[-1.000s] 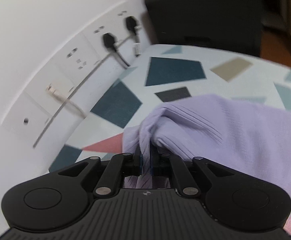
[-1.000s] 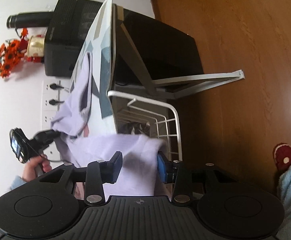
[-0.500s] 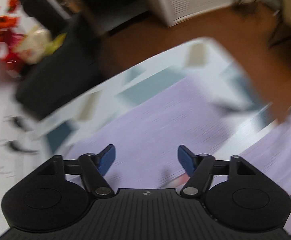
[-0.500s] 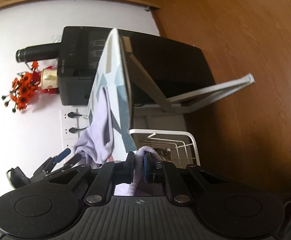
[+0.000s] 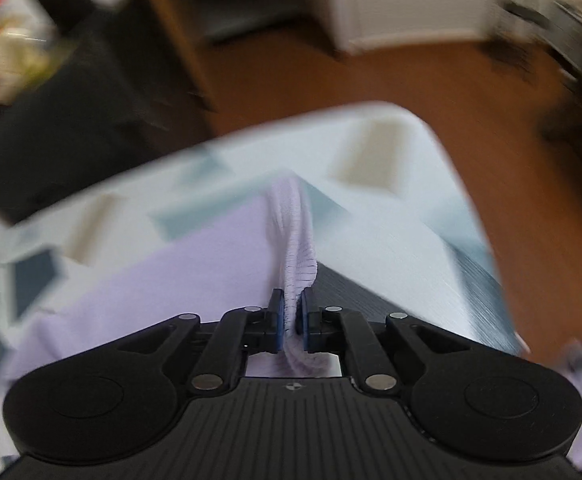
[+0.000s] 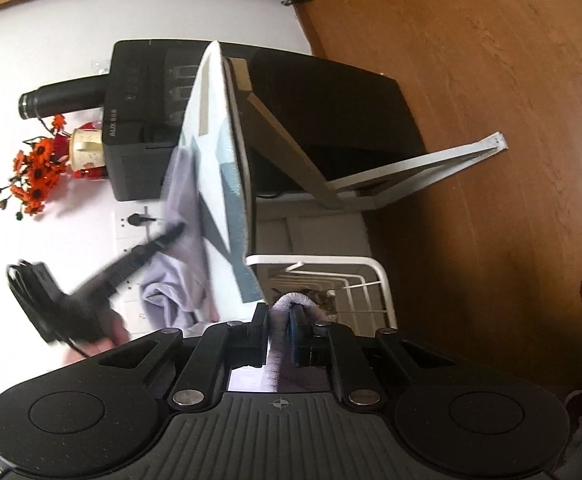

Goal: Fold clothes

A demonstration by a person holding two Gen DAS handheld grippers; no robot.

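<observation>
Garment point(image 5: 291, 240) edges in both tools

A folding table point(image 5: 391, 216) with a pale cover printed in teal, grey and beige shapes stands on white legs over a brown wooden floor point(image 6: 471, 60). A lilac garment point(image 5: 195, 264) lies on its top, spreading toward seven o'clock in the left wrist view
</observation>
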